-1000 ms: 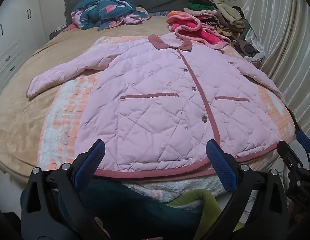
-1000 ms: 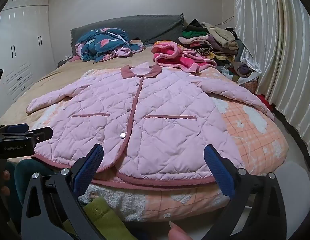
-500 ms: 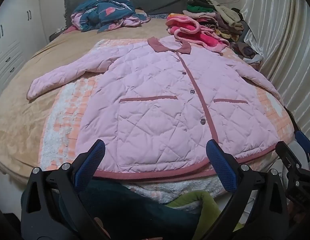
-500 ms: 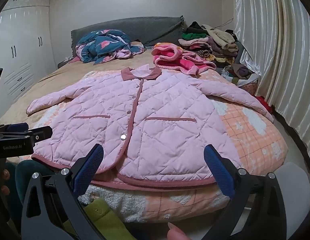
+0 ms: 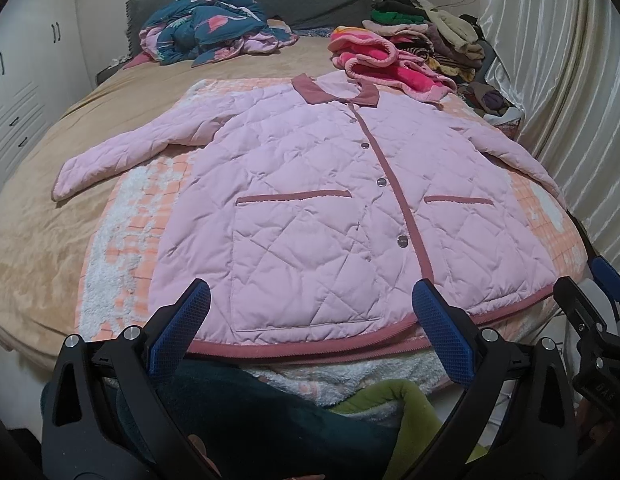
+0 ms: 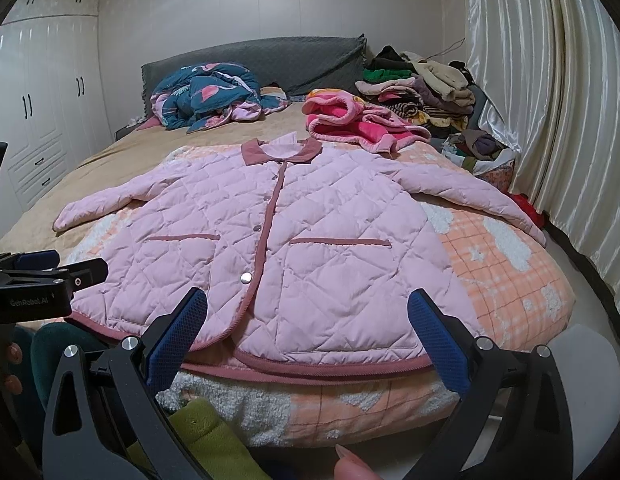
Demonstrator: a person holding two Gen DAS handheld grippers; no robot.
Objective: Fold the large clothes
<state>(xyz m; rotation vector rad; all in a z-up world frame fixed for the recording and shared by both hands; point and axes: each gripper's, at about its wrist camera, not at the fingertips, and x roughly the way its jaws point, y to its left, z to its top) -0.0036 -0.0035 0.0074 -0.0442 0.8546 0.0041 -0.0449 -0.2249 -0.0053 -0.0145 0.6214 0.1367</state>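
Pink quilted jacket (image 5: 318, 208) lies flat, buttoned, sleeves spread, on our checked blanket (image 6: 506, 276) at the bed's near edge. We hold left gripper (image 5: 312, 330) and right gripper (image 6: 307, 330) wide open, empty.

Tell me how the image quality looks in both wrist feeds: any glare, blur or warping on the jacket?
Left wrist view: sharp, evenly lit, pink jacket free of glare; fisheye bows the bed edges. Right wrist view: equally sharp; sheen on the curtain only, corners vignetted black.
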